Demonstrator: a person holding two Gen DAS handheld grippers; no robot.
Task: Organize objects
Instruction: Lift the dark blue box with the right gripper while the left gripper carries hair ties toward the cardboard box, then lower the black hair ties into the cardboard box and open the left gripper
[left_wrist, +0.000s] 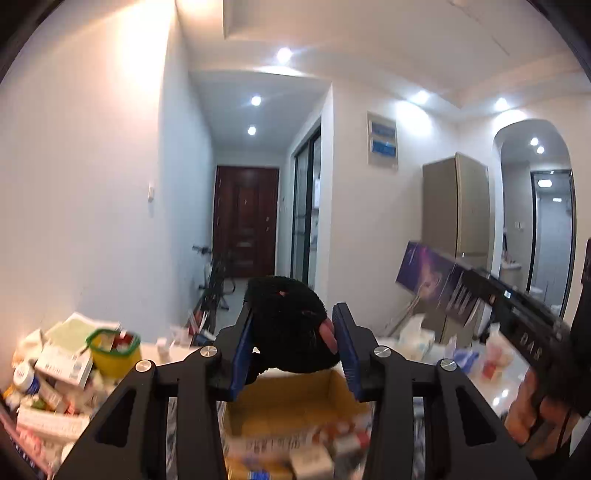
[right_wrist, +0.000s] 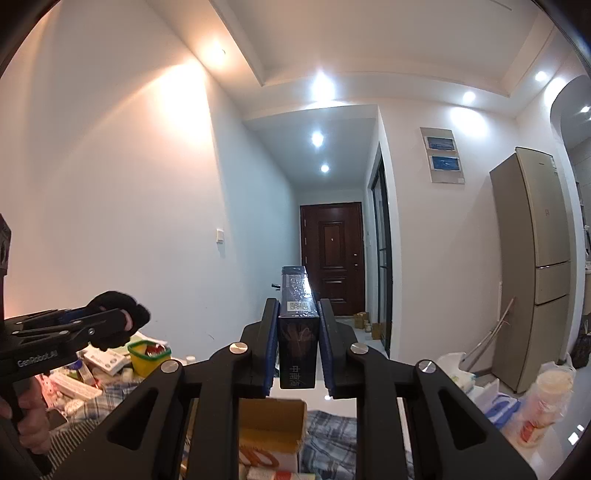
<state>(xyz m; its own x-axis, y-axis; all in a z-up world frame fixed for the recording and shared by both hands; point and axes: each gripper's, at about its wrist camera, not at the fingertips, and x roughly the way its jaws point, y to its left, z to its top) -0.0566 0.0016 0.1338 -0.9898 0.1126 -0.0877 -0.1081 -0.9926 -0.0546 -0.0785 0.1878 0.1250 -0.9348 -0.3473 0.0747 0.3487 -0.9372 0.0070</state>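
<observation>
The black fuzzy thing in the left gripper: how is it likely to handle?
The black plush item probably squashes easily: it bulges around the left gripper fingers. Its fuzzy surface suggests it is unlikely to slip. It looks light for its size, though the pictures cannot confirm that.

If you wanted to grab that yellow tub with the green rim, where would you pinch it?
I'd pinch the green rim of the yellow tub, coming down from above. It stands upright with its mouth open, and boxes crowd its left side, so a side grab looks blocked. The rim is thin enough for two fingers. Both grippers are full now, though: left holds a black fuzzy toy, right a dark box.
</observation>
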